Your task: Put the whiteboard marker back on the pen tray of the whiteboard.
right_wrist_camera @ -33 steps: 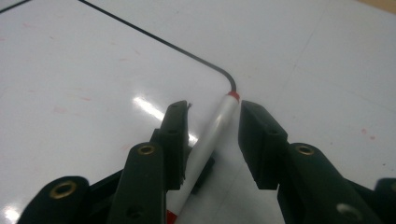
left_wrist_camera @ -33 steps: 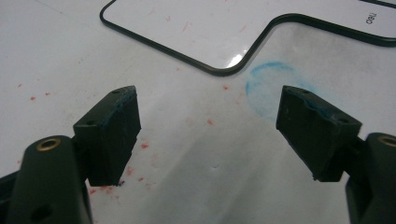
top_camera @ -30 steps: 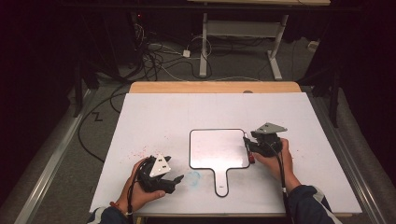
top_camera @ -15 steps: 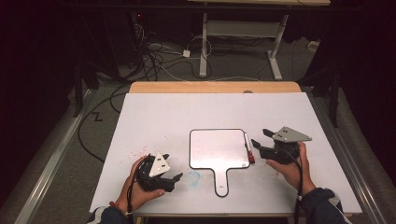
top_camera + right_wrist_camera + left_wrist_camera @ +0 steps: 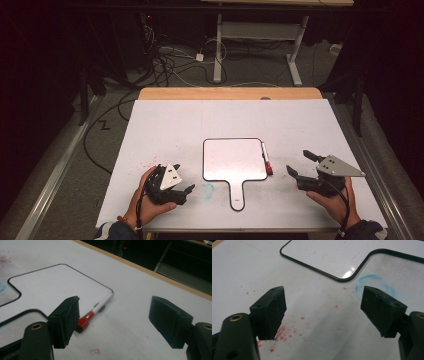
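Both pairs of jaws are standing wide apart and gripping nothing. The left gripper [image 5: 172, 187] is lying low in the person's left hand [image 5: 145, 202] at about seven o'clock on the white table [image 5: 165, 125], its pads [image 5: 272, 312] framing bare tabletop flecked with red specks [image 5: 284, 333]; a faint blue smudge [image 5: 375, 285] is showing just ahead of its right-side pad, in the notch where the board's handle is joining the panel. The right gripper [image 5: 304, 165] is being held in the right hand [image 5: 335, 202] at about four o'clock, slightly clear of the surface, with its jaws pointing toward ten o'clock. Between the two grippers, a small paddle-shaped whiteboard [image 5: 234, 159] is lying flat near the table's centre, its handle [image 5: 237, 195] pointing to six o'clock. A marker [image 5: 265, 158] with a red cap [image 5: 83, 322] is lying on the table, touching or just beside the board's three o'clock edge, cap end nearest the right gripper; in the right gripper view the left-side pad [image 5: 66, 320] is partly hiding the cap. Beyond the table's twelve o'clock wooden edge [image 5: 230, 93], cables [image 5: 170, 60] and a desk frame [image 5: 260, 35] are occupying the dark floor.
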### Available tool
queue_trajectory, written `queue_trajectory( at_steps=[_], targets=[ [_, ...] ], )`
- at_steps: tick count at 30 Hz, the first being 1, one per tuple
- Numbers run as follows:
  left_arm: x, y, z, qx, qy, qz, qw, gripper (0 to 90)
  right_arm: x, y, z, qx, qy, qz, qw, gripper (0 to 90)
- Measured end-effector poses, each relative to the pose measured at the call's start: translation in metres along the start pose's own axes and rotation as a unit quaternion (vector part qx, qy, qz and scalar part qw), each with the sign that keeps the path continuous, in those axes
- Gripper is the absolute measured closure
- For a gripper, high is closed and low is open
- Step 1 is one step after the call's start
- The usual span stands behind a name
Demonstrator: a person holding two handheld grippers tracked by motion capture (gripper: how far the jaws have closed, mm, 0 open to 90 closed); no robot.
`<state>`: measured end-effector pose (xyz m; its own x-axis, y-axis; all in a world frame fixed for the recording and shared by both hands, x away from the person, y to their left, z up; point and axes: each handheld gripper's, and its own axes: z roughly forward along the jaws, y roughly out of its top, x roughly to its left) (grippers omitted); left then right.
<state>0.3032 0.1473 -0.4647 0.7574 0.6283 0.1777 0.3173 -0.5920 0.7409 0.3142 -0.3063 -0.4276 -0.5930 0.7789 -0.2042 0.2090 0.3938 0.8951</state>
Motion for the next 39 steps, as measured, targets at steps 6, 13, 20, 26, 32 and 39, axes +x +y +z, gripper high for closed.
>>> queue_trajectory(
  at_steps=[6, 13, 20, 26, 32, 39],
  targets=[
    [-0.003, -0.002, 0.0, 0.007, 0.003, 0.011, 0.9999, 19.6, 0.005, -0.016, -0.014, 0.006, -0.016, -0.006, 0.9998, 22.9],
    [-0.004, -0.004, -0.004, 0.004, 0.008, 0.015, 0.9998, 19.6, 0.008, -0.026, -0.019, 0.01, -0.019, -0.005, 0.9997, 23.1],
    [-0.006, -0.003, -0.003, 0.006, 0.009, 0.016, 0.9998, 19.6, 0.012, -0.028, -0.013, 0.015, -0.01, -0.011, 0.9998, 23.8],
    [-0.007, -0.002, -0.003, 0.006, 0.011, 0.021, 0.9997, 19.6, 0.013, -0.027, -0.014, 0.014, -0.01, -0.012, 0.9998, 24.9],
    [-0.006, -0.002, -0.002, 0.008, 0.012, 0.022, 0.9996, 19.6, 0.014, -0.026, -0.014, 0.008, -0.006, -0.011, 0.9999, 24.6],
    [-0.003, -0.002, 0.0, 0.01, 0.012, 0.022, 0.9996, 19.6, 0.016, -0.025, -0.008, 0.016, -0.003, -0.02, 0.9997, 24.4]
  ],
)
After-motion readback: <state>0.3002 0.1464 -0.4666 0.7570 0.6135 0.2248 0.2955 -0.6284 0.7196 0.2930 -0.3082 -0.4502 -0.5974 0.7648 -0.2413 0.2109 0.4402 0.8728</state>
